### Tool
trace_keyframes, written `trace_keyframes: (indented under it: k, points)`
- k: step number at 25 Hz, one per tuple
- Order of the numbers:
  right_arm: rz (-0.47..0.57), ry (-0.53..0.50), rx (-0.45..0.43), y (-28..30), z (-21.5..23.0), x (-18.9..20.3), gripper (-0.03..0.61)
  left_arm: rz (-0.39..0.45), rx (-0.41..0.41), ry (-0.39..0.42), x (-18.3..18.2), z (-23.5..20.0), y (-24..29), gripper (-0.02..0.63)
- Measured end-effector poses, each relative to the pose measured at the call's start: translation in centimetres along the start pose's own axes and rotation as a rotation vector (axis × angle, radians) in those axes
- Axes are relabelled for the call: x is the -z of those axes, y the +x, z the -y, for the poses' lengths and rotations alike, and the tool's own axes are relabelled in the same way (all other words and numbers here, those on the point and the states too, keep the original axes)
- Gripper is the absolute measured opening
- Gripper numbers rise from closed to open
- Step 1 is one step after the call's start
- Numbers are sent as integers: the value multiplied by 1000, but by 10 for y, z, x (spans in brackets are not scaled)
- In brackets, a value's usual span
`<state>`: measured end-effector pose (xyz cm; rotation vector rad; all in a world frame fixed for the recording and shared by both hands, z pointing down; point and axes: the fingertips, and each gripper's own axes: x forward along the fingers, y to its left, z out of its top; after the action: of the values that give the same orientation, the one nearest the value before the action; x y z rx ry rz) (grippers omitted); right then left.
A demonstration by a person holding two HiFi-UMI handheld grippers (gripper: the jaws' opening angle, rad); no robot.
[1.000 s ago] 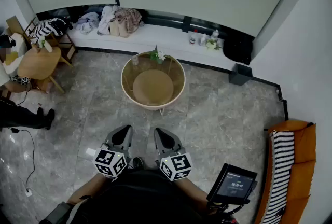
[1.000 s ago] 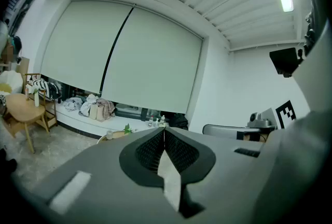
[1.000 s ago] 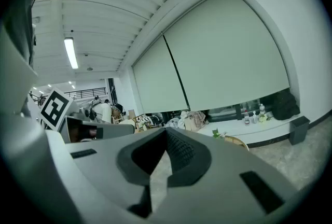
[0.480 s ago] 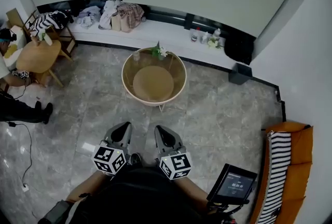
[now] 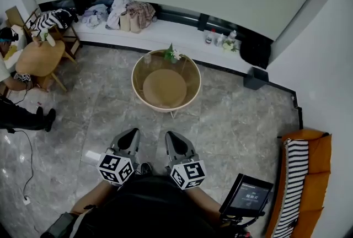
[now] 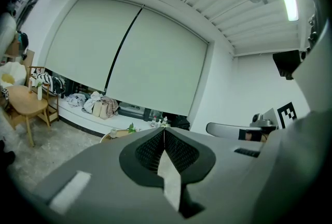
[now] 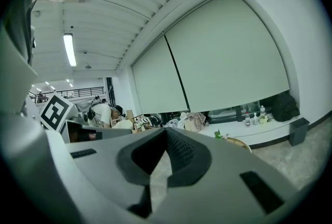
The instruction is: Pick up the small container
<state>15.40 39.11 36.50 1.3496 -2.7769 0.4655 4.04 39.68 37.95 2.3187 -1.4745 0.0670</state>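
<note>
So, in the head view both tools are seen held low and side by side over the grey floor (image 5: 237, 121), left gripper (image 5: 131, 135) and right gripper (image 5: 172, 138), well short of the round table (image 5: 190, 93). The small container (image 5: 147, 58) is really only picked out there: a little clear thing at the table's far rim, just beside the plant (image 5: 171, 54). In the left gripper view the pads are seen pressed together at the tips with nothing caught between them. Past them only the table's edge and the plant can be made out, and the container is too tiny to be sure of. Same story in the right gripper view: jaws brought together, nothing held. A person (image 7: 106, 112) in a white top is shown there, and the long hall (image 7: 52, 91) with ceiling lights behind is seen in that view alone. The bottles (image 5: 219, 38) on the white ledge (image 5: 182, 38) are caught in all three.
</note>
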Motion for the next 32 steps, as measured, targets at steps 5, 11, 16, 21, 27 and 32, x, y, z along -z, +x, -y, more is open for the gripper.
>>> trace_keyframes:
  k: [5,11,16,21,27,32]
  points:
    - [-14,0,8,11,-20,3,-3,3,16,-17,-2,-19,-9,3]
    - [-49,9,24,23,-34,11,-3,-11,39,-43,1,-35,-11,3]
    - [-69,28,26,41,-22,21,-3,-30,35,-57,6,-48,5,3]
    - [-71,54,-5,73,-11,19,-3,-33,-1,-47,-4,-70,23,3]
    - [-72,72,-48,121,10,16,-3,-34,-45,-43,-16,-100,59,3]
    - [-86,96,-62,154,48,6,-3,-54,-64,-41,-27,-108,104,3]
